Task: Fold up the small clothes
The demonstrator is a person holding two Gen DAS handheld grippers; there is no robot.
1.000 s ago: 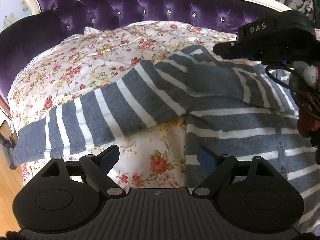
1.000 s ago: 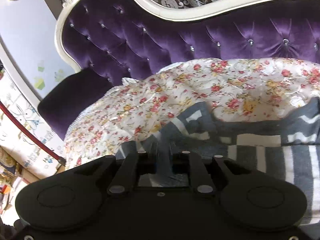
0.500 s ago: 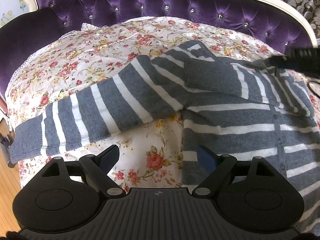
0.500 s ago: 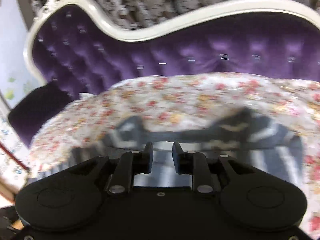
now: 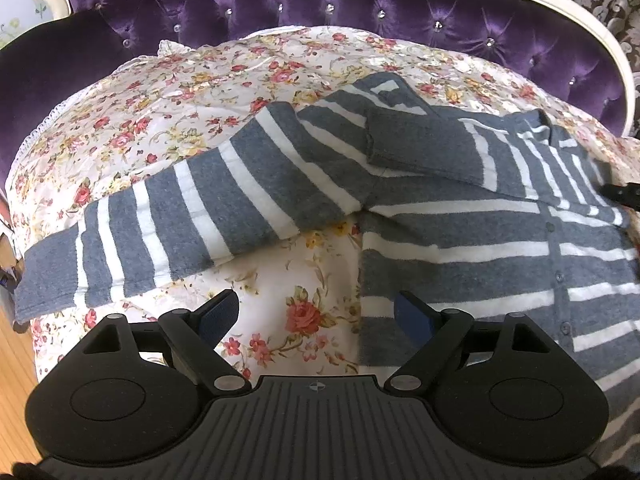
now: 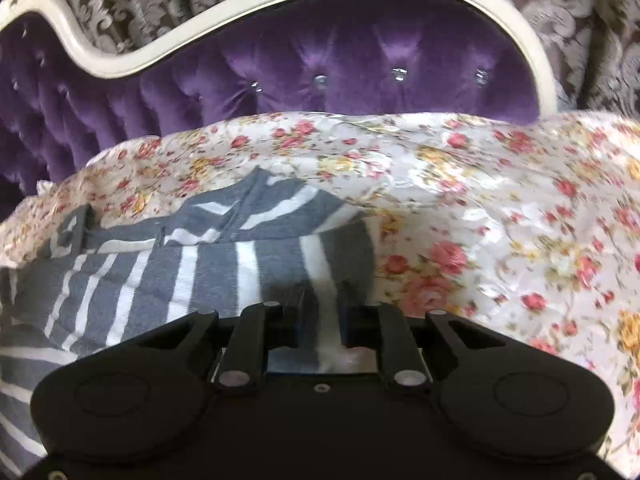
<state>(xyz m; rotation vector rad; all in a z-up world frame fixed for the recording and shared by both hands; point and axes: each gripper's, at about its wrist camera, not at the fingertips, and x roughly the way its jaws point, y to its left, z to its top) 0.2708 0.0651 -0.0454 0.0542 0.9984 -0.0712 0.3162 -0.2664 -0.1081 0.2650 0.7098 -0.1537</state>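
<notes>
Striped cardigan [image 5: 460, 216] lay flat on floral cover [image 5: 200, 92], centre to right, buttons up. One sleeve already folded across chest; other sleeve [image 5: 192, 216] stretched out left, unfolded. Left gripper [image 5: 316, 314] hovered spread wide, empty, near sleeve. Right gripper [image 6: 320, 320] had just been narrowing, nothing visibly pinched, over cardigan's right edge. Likely next: pinch left cuff, carry across body. Soft grey-white knit; tufted purple velvet sofa [image 5: 360, 8] behind.

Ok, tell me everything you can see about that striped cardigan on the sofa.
The striped cardigan is a soft-looking grey knit with white stripes and a buttoned front placket. It lies flat on the floral cover of the purple sofa. One sleeve is folded across its chest; the other sleeve stretches out sideways toward the seat's edge. No gripper grips it.
</notes>
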